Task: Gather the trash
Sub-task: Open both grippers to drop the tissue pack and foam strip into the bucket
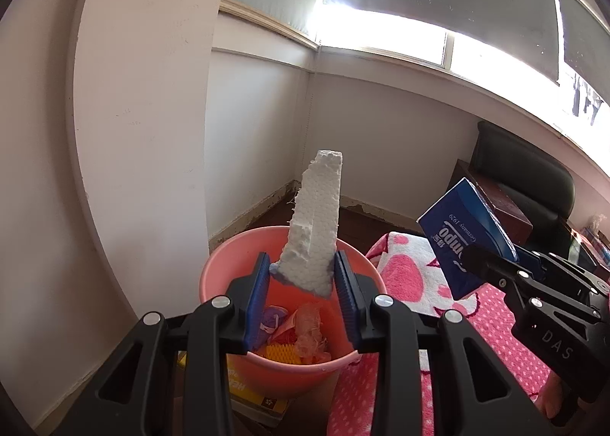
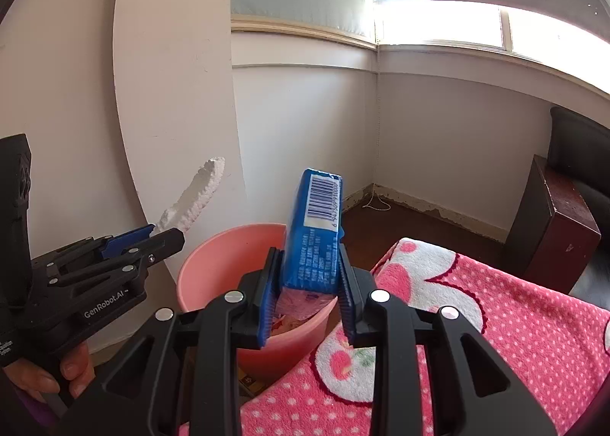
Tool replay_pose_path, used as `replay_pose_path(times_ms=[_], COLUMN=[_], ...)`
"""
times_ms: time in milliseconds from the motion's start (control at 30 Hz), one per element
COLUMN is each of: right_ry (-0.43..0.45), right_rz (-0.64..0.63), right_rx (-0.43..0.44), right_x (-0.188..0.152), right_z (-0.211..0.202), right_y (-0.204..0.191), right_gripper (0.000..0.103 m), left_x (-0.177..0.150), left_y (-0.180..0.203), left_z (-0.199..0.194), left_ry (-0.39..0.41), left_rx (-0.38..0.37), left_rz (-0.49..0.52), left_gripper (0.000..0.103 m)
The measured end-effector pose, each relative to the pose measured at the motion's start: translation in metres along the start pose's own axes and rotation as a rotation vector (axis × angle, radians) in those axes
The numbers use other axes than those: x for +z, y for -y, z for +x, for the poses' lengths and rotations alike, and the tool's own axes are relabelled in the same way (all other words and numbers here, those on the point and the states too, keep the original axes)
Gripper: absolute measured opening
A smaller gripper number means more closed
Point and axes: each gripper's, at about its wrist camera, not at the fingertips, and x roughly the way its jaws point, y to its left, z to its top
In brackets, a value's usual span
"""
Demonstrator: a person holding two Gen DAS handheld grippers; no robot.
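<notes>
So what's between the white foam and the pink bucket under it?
Only air. In the left wrist view the foam sits pinched in the left tongs above the bucket; nothing lies between it and the trash at the bottom.

Foam [image 1: 318, 230] is white, rough and beaded. The pack [image 2: 318, 234] is glossy blue plastic film. The bucket [image 1: 228, 264] is smooth pink plastic; the blanket [image 2: 514, 314] fluffy pink cloth.
</notes>
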Motion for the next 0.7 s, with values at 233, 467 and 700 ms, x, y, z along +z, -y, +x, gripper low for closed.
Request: replay_pose_path(times_ms=[233, 467, 700], right_ry=[0.014, -0.004, -0.042], right_rz=[-0.035, -0.051, -0.048], right_rx=[0.011, 0.014, 0.014], right_x=[0.009, 0.009, 0.004], right_z=[0.014, 0.026, 0.034], right_y=[-0.021, -0.027, -0.028], right_gripper=[0.029, 0.029, 0.029], left_x=[-0.003, -0.004, -0.014], left_y=[-0.021, -0.037, -0.04], left_z=[0.01, 0.028, 0.042], left_ry=[-0.011, -0.04, -0.09], left_rx=[0.048, 0.064, 0.07], left_rz=[-0.026, -0.046, -0.04], left_gripper=[0.033, 0.034, 0.034])
